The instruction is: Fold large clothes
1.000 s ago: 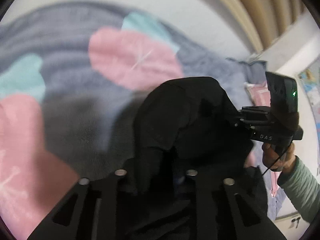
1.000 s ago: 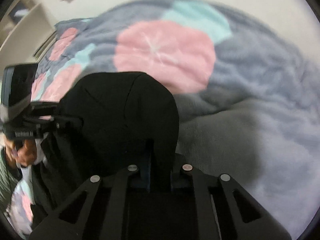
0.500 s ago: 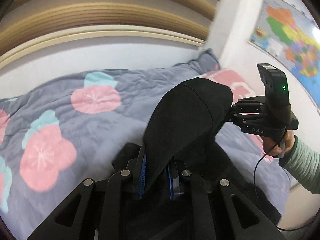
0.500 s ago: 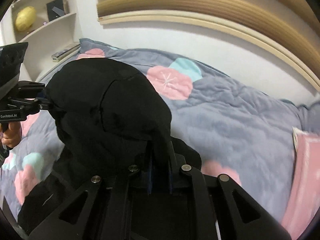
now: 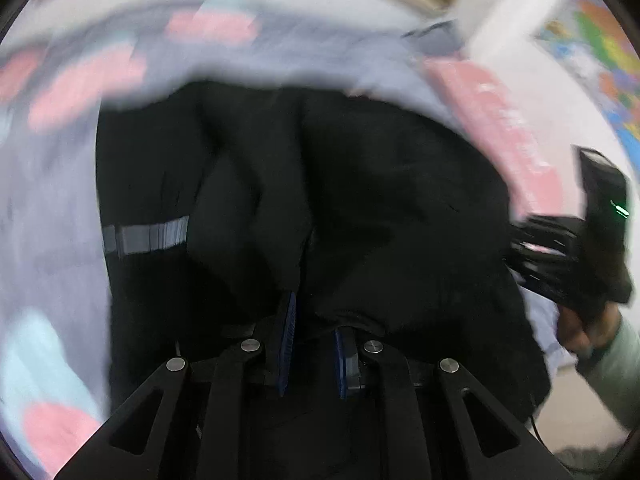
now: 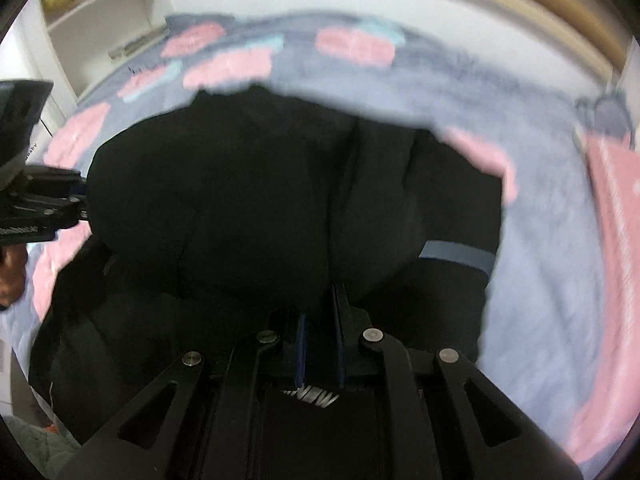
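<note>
Here one bed point(image 6: 540, 208) with a flowered quilt lies under one black garment point(image 6: 256, 200), lifted above it. Two hand-held grippers, left hand-held gripper point(image 5: 314, 344) and right hand-held gripper point(image 6: 320, 344), each pinch its cloth, jaws narrow.
</note>
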`<state>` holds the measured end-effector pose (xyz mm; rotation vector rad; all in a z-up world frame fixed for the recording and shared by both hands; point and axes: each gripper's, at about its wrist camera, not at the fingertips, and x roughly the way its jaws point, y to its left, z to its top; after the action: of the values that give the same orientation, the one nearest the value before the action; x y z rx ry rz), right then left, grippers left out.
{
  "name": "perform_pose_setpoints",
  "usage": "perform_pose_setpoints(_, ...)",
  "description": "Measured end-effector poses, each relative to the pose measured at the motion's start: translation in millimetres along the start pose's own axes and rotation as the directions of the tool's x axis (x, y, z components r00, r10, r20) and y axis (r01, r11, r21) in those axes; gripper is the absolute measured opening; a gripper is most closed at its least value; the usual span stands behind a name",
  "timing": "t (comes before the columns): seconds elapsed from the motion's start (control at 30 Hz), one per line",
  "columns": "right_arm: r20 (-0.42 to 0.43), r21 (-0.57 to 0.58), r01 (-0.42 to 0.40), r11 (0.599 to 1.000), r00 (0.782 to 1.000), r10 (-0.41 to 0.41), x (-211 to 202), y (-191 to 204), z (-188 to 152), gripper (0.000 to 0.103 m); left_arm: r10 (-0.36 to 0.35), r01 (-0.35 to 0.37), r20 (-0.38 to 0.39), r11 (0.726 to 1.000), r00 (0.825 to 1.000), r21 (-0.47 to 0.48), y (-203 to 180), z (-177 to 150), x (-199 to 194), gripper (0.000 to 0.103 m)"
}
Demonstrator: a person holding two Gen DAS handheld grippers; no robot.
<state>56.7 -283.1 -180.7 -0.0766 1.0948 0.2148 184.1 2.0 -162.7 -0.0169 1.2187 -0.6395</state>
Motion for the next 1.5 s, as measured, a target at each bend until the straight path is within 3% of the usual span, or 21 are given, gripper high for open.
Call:
perform_pose_setpoints(0.1,-0.115,0.03,-0.005,1.0,0.993,0.008,39,0,-26,0.013,0.029,-0.046,-0.135,0.991,0.99,-0.123,26,-29,34,0.017)
perform_pose_setpoints(0.17,-0.178,0.054,0.015,0.998,0.984,-0.005,53,-3,-44,0.013,0.024,-0.041,-0.128,0.991,0.991,-0.13,27,-41,25,0.017)
perform_pose_setpoints(0.27,-0.185,0.106,0.022,0.994,0.983,-0.002,38,-14,-58,0.014,0.024,-0.03,-0.058,0.993,0.998,-0.11,21,-52,-26,0.017)
perform_pose_setpoints(0.4,-0.099,0.176,0.001,0.984,0.995,0.016,-17,-31,-50,0.022,0.048,-0.041,0.084,0.996,0.995,-0.083,10,-25,-91,0.017)
perform_pose_setpoints(0.5,0.025,0.207,-0.054,0.977,0.998,0.05,-59,-36,-13,0.026,-0.016,0.026,0.209,0.999,0.978,-0.042,-9,25,-129,0.023)
perform_pose_setpoints(0.57,0.098,0.2,-0.08,0.977,0.993,0.061,-78,-30,18,0.05,-0.062,0.069,0.25,0.997,0.966,-0.021,-19,50,-134,0.033)
perform_pose_setpoints(0.6,0.14,0.198,-0.086,0.976,0.988,0.059,-86,-25,39,0.055,-0.096,0.102,0.267,0.995,0.959,-0.011,-27,68,-133,0.039)
perform_pose_setpoints(0.67,0.184,0.2,-0.096,0.975,0.981,0.059,-87,-15,65,0.057,-0.127,0.133,0.275,0.991,0.953,-0.004,-31,87,-122,0.04)
perform_pose_setpoints(0.77,0.191,0.191,-0.082,0.978,0.981,0.045,-66,2,86,0.057,-0.149,0.164,0.211,0.985,0.966,-0.059,-23,97,-72,0.04)
perform_pose_setpoints(0.87,0.05,0.183,0.007,0.983,0.999,-0.017,1,12,74,0.055,-0.151,0.162,0.099,0.979,0.984,-0.122,-7,79,-9,0.041)
perform_pose_setpoints(0.97,-0.132,0.209,0.039,0.977,0.991,-0.012,75,8,30,0.054,-0.074,0.059,-0.09,0.986,0.993,-0.154,7,46,66,0.041)
perform_pose_setpoints(1.0,-0.155,0.228,0.032,0.973,0.988,0.004,86,5,17,0.054,-0.061,0.049,-0.073,0.987,0.995,-0.152,8,38,74,0.042)
perform_pose_setpoints(1.07,-0.11,0.292,-0.014,0.956,0.993,0.048,97,-2,-4,0.054,-0.041,0.035,-0.045,0.99,0.998,-0.135,1,37,69,0.042)
perform_pose_setpoints(1.2,-0.094,0.302,-0.02,0.953,0.994,0.051,84,2,-2,0.054,-0.018,0.015,-0.029,0.996,0.999,-0.083,-12,42,45,0.042)
perform_pose_setpoints(1.3,-0.067,0.288,-0.038,0.957,0.996,0.059,54,15,-2,0.054,-0.062,0.064,0.025,0.996,0.998,-0.064,-21,40,5,0.041)
perform_pose_setpoints(1.43,0.033,0.242,-0.06,0.969,0.998,0.053,-1,44,-1,0.054,-0.184,0.194,0.118,0.978,0.976,-0.08,-28,23,-33,0.041)
perform_pose_setpoints(1.5,0.069,0.22,-0.08,0.972,0.995,0.066,-17,54,0,0.054,-0.168,0.179,0.116,0.979,0.979,-0.094,-25,18,-27,0.041)
